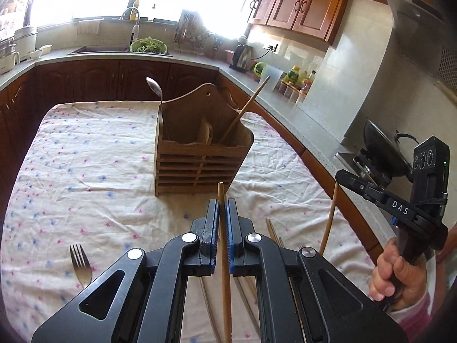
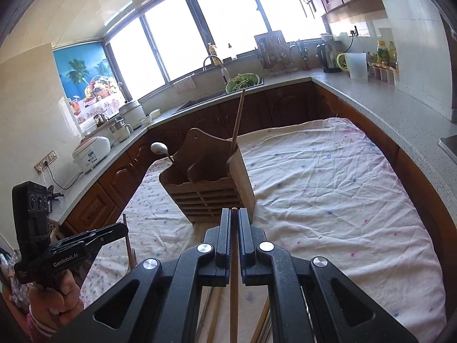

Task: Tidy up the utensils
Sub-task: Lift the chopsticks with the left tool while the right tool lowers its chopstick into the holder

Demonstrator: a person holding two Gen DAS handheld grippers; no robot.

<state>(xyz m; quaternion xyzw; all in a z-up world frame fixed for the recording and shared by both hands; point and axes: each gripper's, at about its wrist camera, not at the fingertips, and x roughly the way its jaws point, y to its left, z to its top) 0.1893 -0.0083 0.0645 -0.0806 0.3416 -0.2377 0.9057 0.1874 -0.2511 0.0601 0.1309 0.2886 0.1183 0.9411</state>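
A wooden utensil caddy [image 1: 200,148] [image 2: 208,188] stands on the floral cloth, holding a metal spoon [image 1: 155,90] [image 2: 161,148] on its left and one chopstick [image 1: 245,108] [image 2: 238,117] on its right. My left gripper [image 1: 222,211] is shut on a wooden chopstick [image 1: 224,257], just short of the caddy. My right gripper [image 2: 234,223] is shut on another chopstick [image 2: 234,285], also close before the caddy; it shows at the right of the left wrist view [image 1: 342,177]. A fork [image 1: 81,265] and loose chopsticks [image 1: 272,233] lie on the cloth near me.
The cloth-covered table [image 2: 328,200] is ringed by a grey counter [image 1: 285,105] with a sink [image 1: 97,49], a bowl of greens [image 1: 148,46], a kettle [image 1: 241,55], bottles and a wok [image 1: 380,148] at right.
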